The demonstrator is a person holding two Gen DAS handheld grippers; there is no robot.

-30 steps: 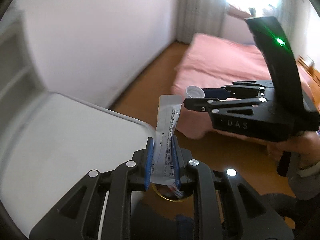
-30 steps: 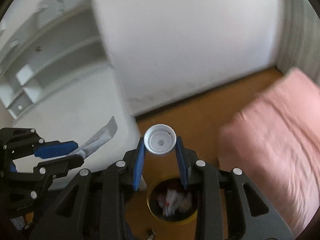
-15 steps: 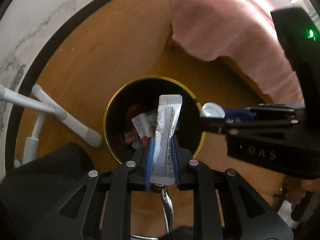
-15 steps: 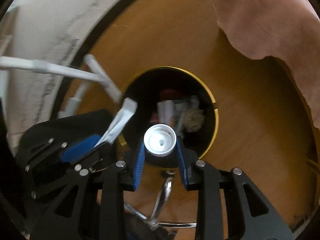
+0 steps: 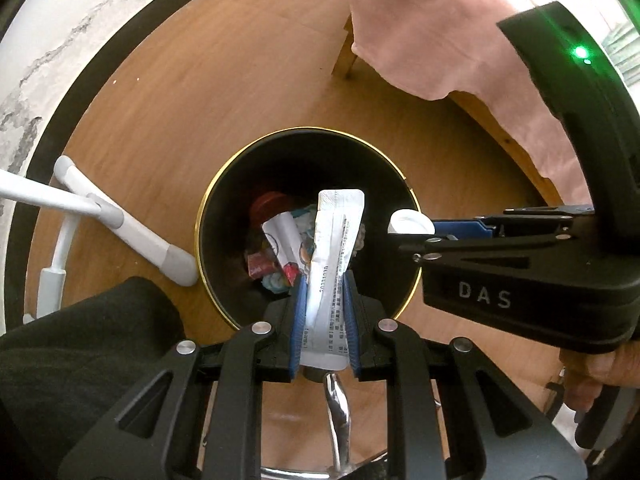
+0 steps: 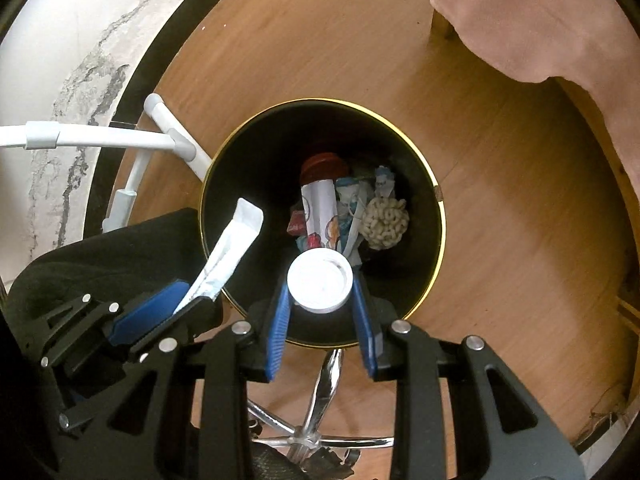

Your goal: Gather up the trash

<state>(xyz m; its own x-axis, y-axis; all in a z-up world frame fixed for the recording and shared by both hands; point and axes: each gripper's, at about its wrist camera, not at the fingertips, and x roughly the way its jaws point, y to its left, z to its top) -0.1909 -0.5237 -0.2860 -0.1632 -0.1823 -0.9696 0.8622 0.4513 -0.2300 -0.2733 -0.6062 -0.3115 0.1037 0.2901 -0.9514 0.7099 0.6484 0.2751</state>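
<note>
Below both grippers now stands the black, gold-rimmed waste bin [image 5: 224, 216] on the wooden floor [image 5: 208, 80], its mouth open straight beneath what they carry and already holding a red-capped tube, wrappers and a knotted beige wad. The left gripper [image 5: 325, 300] is clenched on a white sachet [image 5: 334, 240], whose long axis runs out along the fingers over the middle of the opening. The right gripper [image 6: 320, 300] pinches a white bottle cap [image 6: 320, 280] by its rim, over the near part of the bin; in the left view it sits by the rim. Neither hand is clearly nearer. A second ago both pointed across the room at wall, desk and bed; half a second ago they were already aimed into the bin.
</note>
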